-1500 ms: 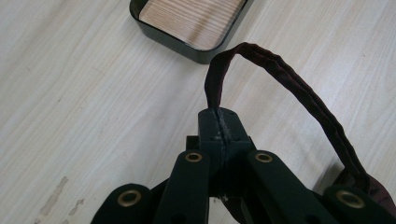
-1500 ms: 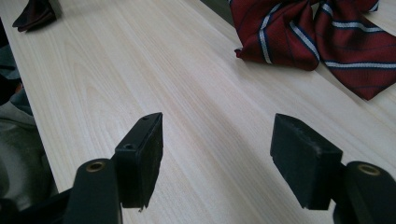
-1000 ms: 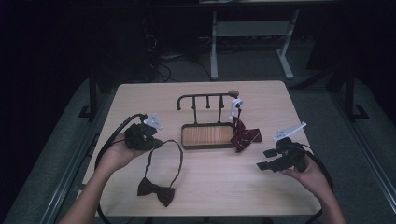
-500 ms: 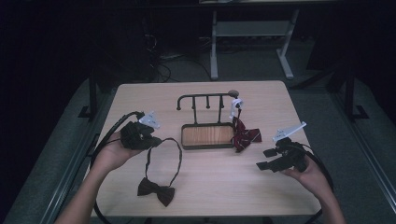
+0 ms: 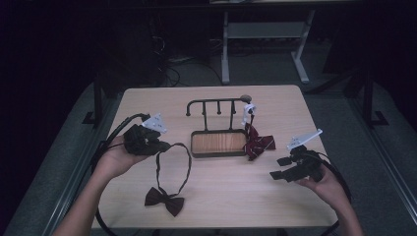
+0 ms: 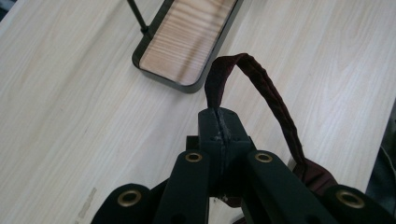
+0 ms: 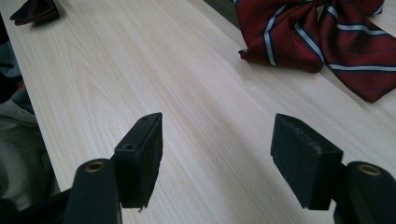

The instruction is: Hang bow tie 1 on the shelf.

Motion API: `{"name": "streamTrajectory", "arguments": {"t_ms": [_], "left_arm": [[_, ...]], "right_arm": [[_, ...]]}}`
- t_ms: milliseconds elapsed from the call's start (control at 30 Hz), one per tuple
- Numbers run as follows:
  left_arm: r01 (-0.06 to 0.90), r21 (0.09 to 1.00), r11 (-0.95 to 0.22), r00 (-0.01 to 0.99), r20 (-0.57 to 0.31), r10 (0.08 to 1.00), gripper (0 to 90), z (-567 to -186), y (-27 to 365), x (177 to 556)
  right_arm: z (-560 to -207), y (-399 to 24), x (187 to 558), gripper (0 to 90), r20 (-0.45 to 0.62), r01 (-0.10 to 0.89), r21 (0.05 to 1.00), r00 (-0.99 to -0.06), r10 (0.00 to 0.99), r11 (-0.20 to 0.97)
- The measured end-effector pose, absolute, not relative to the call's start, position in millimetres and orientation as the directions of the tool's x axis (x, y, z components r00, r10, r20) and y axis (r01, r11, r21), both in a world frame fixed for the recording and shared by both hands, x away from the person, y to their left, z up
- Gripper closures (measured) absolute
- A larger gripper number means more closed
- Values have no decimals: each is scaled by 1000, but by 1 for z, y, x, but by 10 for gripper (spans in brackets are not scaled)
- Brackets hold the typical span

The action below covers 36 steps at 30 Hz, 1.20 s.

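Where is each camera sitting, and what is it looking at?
High view: above the person's side, looking forward and down on the table; both forearms, the left gripper and the right gripper show.
Left gripper view: rides the left gripper, whose jaws are shut on the dark bow tie's strap; faces the wooden tray.
Right gripper view: rides the right gripper, jaws open, facing the striped bow tie.
Shared: the high and left gripper views both show the tray.

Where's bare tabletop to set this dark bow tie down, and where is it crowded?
Free: the far strip behind the rack, and the near middle between the dark bow tie and the right gripper. Crowded: around the tray and striped tie.
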<state>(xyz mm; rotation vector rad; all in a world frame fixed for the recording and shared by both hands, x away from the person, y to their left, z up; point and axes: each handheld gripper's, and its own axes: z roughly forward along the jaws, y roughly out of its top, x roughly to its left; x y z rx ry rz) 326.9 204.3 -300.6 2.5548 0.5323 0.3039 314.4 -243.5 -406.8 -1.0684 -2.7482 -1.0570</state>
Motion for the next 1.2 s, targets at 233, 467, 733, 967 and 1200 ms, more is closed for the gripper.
{"name": "streamTrajectory", "arguments": {"t_ms": [233,467,733,967,1200], "left_arm": [[298,525,-798,901,122,417,899,-293,202,324],[280,530,-801,904,134,405,899,-284,201,321],[255,548,-797,909,146,391,899,-272,197,319],[252,545,-799,908,151,390,899,-266,190,330],[251,542,-802,908,157,389,899,-255,181,341]], "right_arm": [[-405,-246,313,341,235,598,595,-768,596,537],[-405,-246,313,339,234,598,596,-768,597,536],[-404,-247,312,336,228,594,600,-769,597,536],[-404,-246,312,333,230,596,597,-768,598,537],[-404,-248,312,332,231,597,598,-767,599,534]]}}
